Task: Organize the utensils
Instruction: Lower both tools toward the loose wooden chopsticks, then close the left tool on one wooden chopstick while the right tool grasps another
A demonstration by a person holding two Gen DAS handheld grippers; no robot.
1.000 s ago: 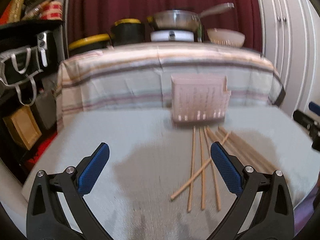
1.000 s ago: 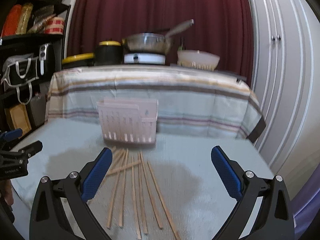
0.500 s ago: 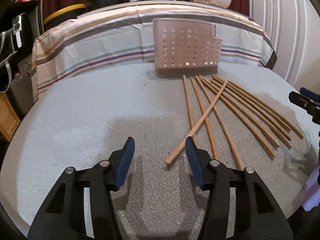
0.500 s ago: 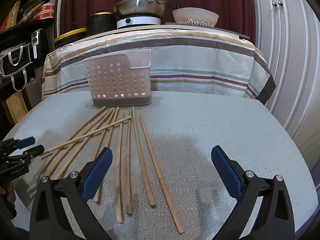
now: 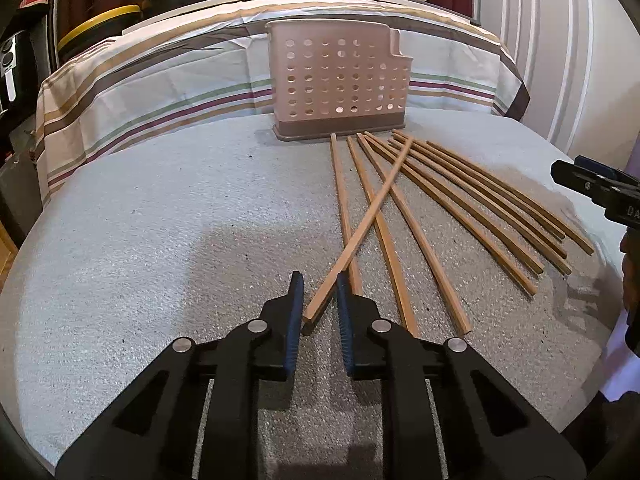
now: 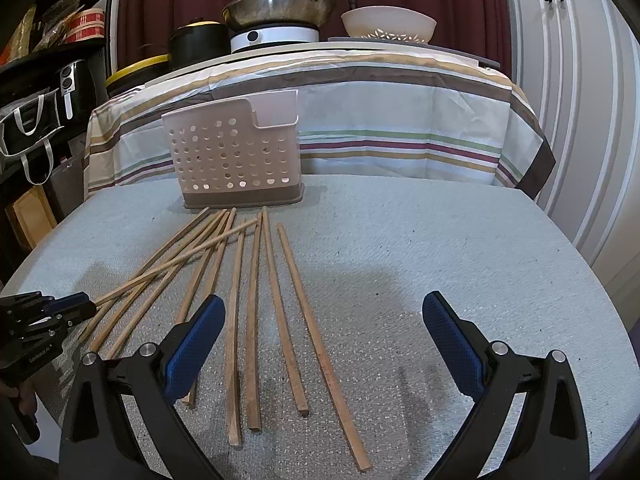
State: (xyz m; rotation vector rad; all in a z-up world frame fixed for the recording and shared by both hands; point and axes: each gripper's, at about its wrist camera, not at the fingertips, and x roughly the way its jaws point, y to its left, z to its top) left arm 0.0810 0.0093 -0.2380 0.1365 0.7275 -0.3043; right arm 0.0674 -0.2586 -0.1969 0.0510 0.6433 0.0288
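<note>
Left gripper lowered, jaws closing around near end of crossed chopstick, pads not yet pressing | right gripper wide open, empty | chopsticks fanned before caddy | first pickup imminent

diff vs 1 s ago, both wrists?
Both grippers dropped toward the table. The left gripper went from wide open to nearly shut and is closing around the near end of the crossed chopstick; the pads don't visibly press it yet. The right gripper stayed wide open, holding nothing. The chopsticks and basket haven't moved.
</note>
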